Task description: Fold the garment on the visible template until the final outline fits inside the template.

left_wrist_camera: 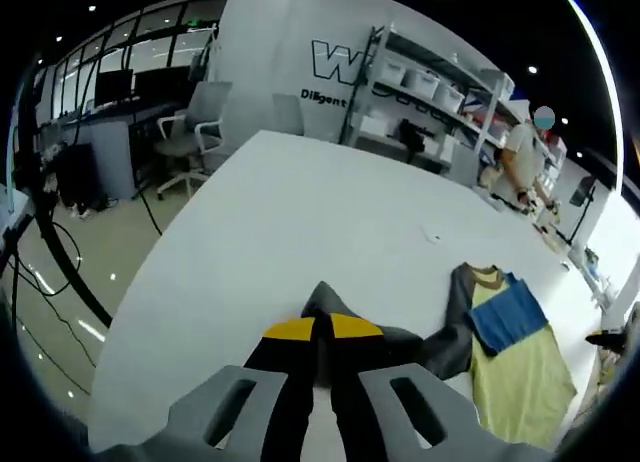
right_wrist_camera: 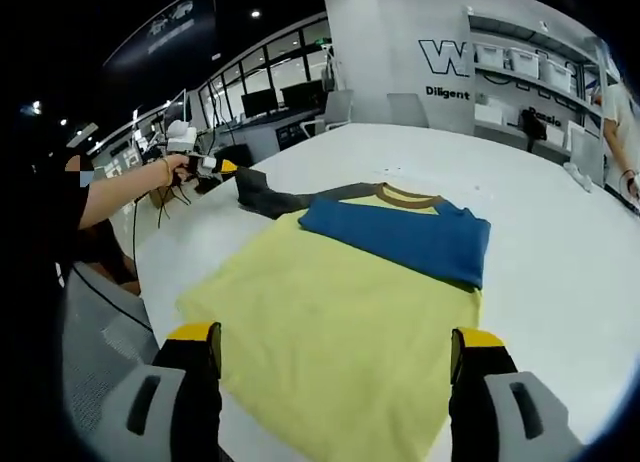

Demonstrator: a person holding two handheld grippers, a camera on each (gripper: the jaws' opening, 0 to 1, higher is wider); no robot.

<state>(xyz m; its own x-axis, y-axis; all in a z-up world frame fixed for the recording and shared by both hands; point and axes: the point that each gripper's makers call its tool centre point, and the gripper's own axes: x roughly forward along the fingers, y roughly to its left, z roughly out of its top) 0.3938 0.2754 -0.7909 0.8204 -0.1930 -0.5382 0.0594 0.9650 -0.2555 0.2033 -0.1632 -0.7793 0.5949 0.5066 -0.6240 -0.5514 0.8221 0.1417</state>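
A yellow shirt [right_wrist_camera: 330, 312] with a tan collar [right_wrist_camera: 405, 193] lies flat on the white table [right_wrist_camera: 560, 282]. Its blue sleeve [right_wrist_camera: 400, 237] is folded across the chest. The grey sleeve [right_wrist_camera: 265, 194] is stretched out sideways, and my left gripper [right_wrist_camera: 215, 167], held in a person's hand, is shut on its end. In the left gripper view that gripper [left_wrist_camera: 320, 329] pinches the grey sleeve [left_wrist_camera: 325, 302], with the shirt body [left_wrist_camera: 520, 382] and blue sleeve [left_wrist_camera: 510, 317] off to the right. My right gripper [right_wrist_camera: 335, 347] stands open over the shirt's hem, touching nothing.
The table edge [left_wrist_camera: 170, 282] drops to a shiny floor with cables [left_wrist_camera: 60, 252]. Office chairs [left_wrist_camera: 195, 132] and desks stand beyond the table. Shelves with bins [left_wrist_camera: 430, 92] line the back wall, where a person [left_wrist_camera: 520, 162] stands.
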